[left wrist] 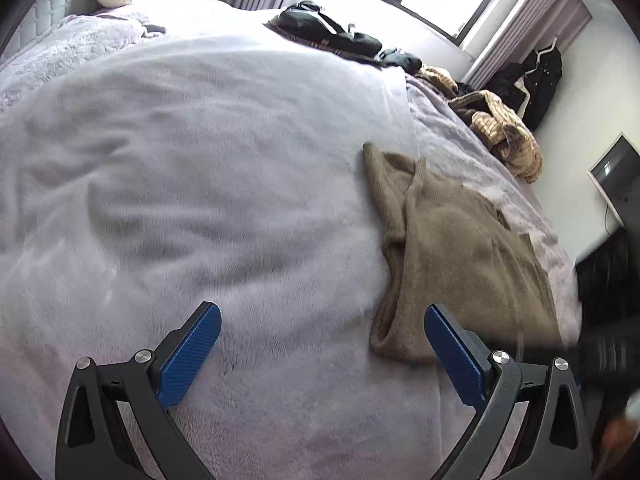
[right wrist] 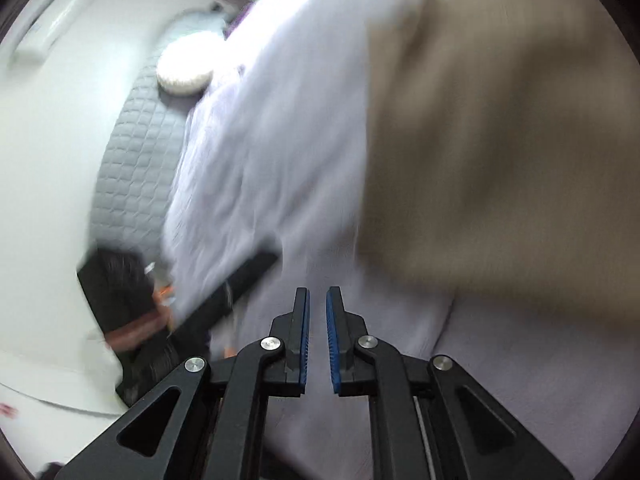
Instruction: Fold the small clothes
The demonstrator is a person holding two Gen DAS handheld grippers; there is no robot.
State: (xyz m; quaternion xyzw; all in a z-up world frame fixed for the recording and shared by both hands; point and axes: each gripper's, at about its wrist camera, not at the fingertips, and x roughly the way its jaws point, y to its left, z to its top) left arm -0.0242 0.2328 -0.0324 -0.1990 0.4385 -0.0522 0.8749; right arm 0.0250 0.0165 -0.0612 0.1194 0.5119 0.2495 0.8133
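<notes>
A brown knit garment [left wrist: 460, 248] lies partly folded on the pale lilac blanket [left wrist: 200, 180], towards the bed's right side. My left gripper [left wrist: 323, 312] hovers over the blanket with its blue pads wide apart and nothing between them. Its right finger [left wrist: 456, 356] is over the garment's near corner. In the right wrist view, which is blurred and tilted, the brown garment [right wrist: 500, 140] fills the upper right. My right gripper [right wrist: 317, 292] is above the blanket [right wrist: 280, 160] beside the garment, its pads nearly together and holding nothing.
Black clothes [left wrist: 328, 36] and a yellow striped heap [left wrist: 504, 132] lie along the bed's far edge under the window. A screen [left wrist: 616, 176] stands at the right. A quilted headboard [right wrist: 132, 152] and round pillow [right wrist: 184, 68] are left, with a person in dark clothing [right wrist: 120, 292] below.
</notes>
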